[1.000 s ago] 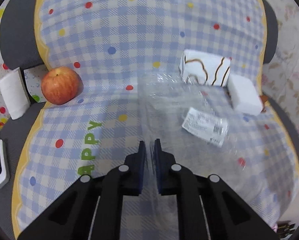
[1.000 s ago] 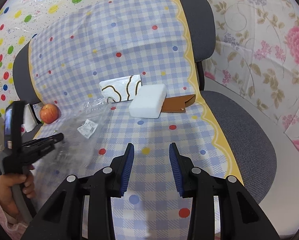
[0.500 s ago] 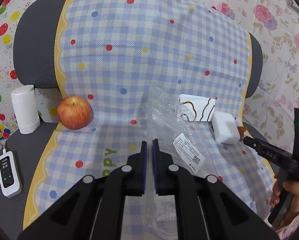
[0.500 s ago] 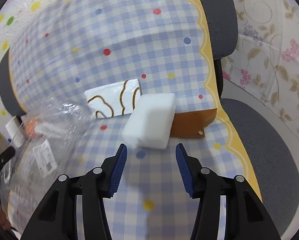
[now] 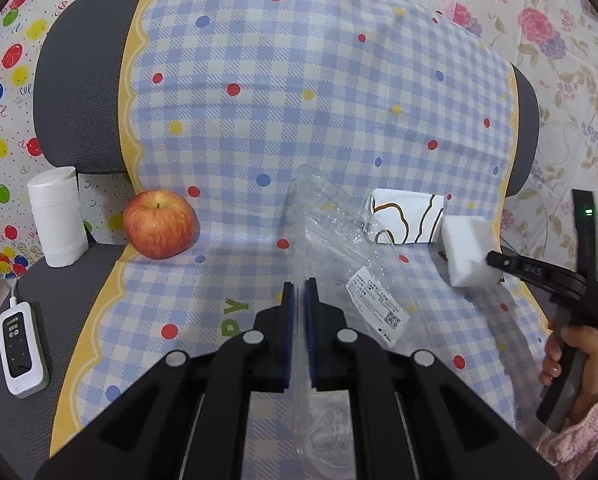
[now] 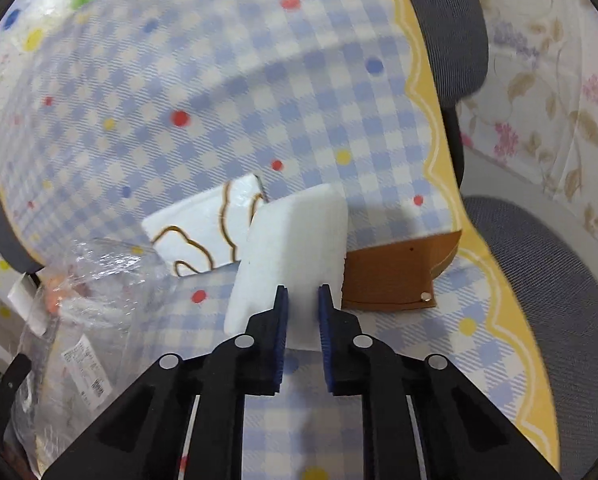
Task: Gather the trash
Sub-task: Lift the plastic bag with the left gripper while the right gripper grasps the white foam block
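Trash here is a white foam block (image 6: 295, 256) lying on the checked chair seat; the right gripper (image 6: 302, 334) has its jaws clamped on the block's near edge. The left gripper (image 5: 299, 328), jaws pinched together, holds up a clear crinkled plastic bag (image 5: 339, 232). Next, probably: lift the block into the bag's mouth.

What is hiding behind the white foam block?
Behind the white foam block lies a brown flat case and a white packet with brown squiggles. Their covered parts cannot be seen.
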Demonstrator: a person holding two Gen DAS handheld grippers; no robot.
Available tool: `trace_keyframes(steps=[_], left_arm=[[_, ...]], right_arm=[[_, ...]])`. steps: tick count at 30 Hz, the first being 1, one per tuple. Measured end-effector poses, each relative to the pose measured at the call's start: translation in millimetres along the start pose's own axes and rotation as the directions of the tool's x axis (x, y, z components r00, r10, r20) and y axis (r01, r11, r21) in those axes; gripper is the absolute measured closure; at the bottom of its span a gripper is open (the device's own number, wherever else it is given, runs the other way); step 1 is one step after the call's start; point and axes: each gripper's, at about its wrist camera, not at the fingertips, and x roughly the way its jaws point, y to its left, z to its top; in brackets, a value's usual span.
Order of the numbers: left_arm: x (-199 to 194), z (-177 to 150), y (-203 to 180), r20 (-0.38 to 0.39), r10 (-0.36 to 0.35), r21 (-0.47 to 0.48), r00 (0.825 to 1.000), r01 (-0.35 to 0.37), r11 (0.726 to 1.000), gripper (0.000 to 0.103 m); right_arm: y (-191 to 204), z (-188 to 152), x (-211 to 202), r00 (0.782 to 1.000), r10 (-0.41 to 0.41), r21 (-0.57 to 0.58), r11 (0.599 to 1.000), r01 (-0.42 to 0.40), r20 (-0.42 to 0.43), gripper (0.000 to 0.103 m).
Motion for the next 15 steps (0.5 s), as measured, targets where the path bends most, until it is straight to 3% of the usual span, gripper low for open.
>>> trace_keyframes(steps=[5, 15], left_arm=[[-24.6, -1.0, -10.8, 0.028, -0.014, 0.033, 1.000, 0.013, 0.999, 0.099], [-99.6, -20.8, -73.1, 0.080, -0.165, 0.113, 0.983, 0.155, 0.981, 0.099]], right_arm=[[14.7, -12.7, -74.6, 0.993, -0.028, -0.098, 0.994, 0.040, 0.117, 0.089], [-2.3, -74.4, -184.3, 0.983, -0.051, -0.113, 0.991, 0.072, 0.177, 0.089]])
